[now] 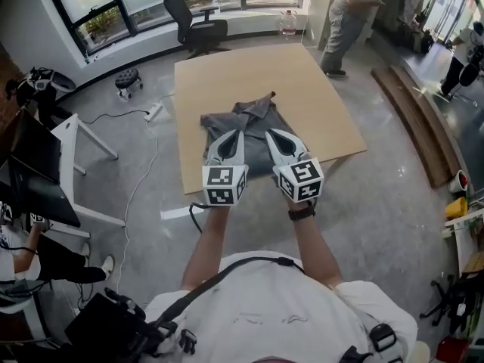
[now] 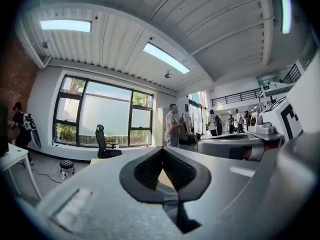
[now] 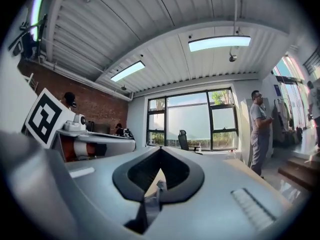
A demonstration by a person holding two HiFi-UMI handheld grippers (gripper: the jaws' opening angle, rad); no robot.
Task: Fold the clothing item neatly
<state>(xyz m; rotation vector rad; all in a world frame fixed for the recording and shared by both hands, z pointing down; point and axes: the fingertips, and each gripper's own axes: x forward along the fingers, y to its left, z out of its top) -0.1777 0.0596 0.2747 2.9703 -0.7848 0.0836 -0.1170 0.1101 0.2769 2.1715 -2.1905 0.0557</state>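
Wooden table (image 1: 318, 89) bears grey shirt (image 1: 253, 119), collar (image 1: 261, 102) pointing away, lengthwise near-to-far.

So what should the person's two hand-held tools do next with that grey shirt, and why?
Probably carry both forward toward the collar and lay the cloth down there, making a first fold. The left gripper and right gripper are level above the table, fingers shut on what looks like the grey shirt's near edge, while its far part lies bunched.
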